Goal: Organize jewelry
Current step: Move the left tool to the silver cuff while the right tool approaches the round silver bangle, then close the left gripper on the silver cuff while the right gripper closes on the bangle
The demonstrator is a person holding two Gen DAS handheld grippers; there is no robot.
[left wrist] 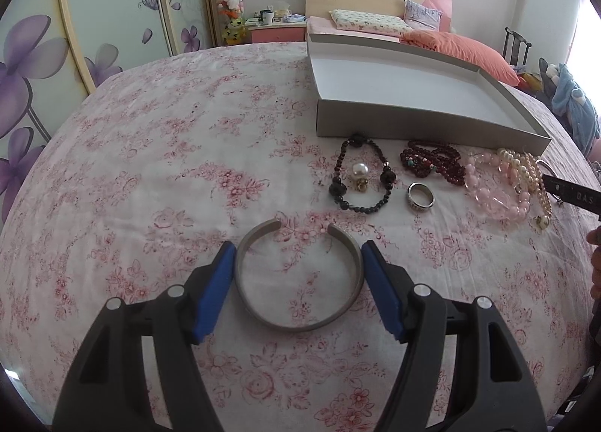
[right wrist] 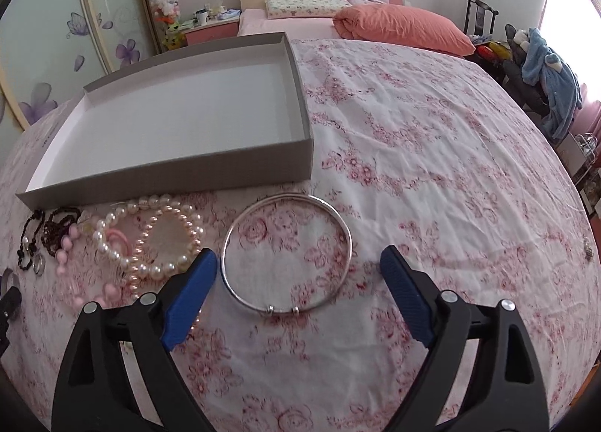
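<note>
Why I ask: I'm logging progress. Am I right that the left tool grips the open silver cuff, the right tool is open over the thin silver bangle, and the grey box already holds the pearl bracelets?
Not quite. The grey box is empty in the right wrist view; the pearl bracelets lie on the bedspread in front of it. The rest stands: the left tool grips the open silver cuff, the right tool is open over the thin silver bangle.

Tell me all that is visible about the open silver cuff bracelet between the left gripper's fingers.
The cuff bracelet is a flat band of dull grey metal, bent into a C with a gap on its far side. It looks plain and matte, with squared ends. It sits between the blue pads of the left gripper, which press on its two outer sides; its gap faces the other jewelry. Whether it rests on the floral bedcover or is raised above it, the view does not show.
</note>
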